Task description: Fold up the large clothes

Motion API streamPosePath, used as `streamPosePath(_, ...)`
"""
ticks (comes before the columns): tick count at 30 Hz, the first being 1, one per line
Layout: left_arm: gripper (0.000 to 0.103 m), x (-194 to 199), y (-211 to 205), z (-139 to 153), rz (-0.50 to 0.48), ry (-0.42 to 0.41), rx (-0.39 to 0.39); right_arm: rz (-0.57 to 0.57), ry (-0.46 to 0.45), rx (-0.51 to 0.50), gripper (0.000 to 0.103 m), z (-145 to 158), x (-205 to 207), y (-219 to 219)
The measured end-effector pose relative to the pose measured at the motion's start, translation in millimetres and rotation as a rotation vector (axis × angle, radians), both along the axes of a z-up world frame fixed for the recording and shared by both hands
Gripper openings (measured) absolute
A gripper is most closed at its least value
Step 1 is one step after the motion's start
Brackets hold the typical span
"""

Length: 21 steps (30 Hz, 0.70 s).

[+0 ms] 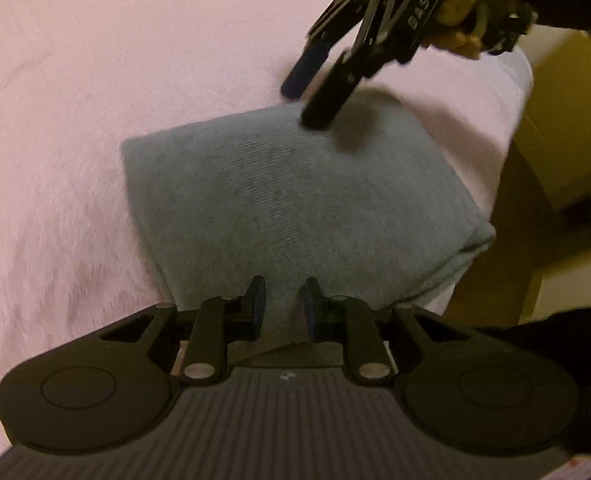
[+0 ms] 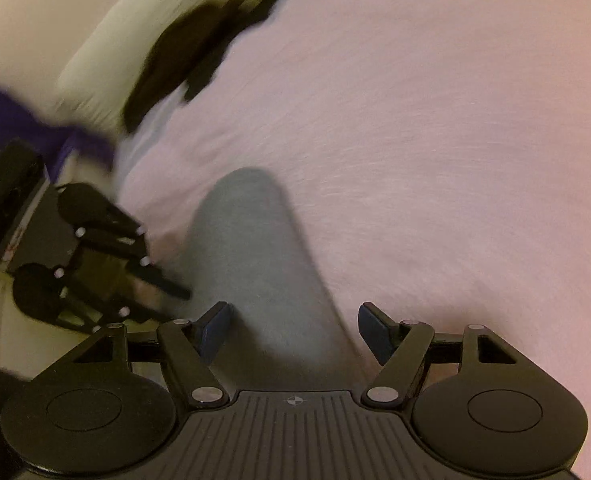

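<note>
Resting on fuzzy pink bedding [image 1: 75, 120], a folded grey knit garment [image 1: 287, 200].

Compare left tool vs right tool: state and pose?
The left tool has its jaws nearly closed, a narrow gap over the near edge of the grey garment; the right tool is wide open. Left sits low, right angles down over the far edge. Neither grips fabric.
</note>
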State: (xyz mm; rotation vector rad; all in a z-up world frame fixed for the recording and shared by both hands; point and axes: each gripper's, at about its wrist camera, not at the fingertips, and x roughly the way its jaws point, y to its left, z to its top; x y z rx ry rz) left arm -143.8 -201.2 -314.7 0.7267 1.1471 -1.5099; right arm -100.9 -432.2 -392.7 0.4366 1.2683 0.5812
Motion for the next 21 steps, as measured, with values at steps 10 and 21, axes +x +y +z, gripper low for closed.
streamPosePath(10,0.016,-13,20,-7,0.081,-0.034,-0.067,0.305,0.198,0.098,0.065,-43,62,32)
streamPosePath(21,0.016,-8,6,22,0.038,-0.080,-0.126,-0.070,0.094,0.096,0.033,13,-6,-12)
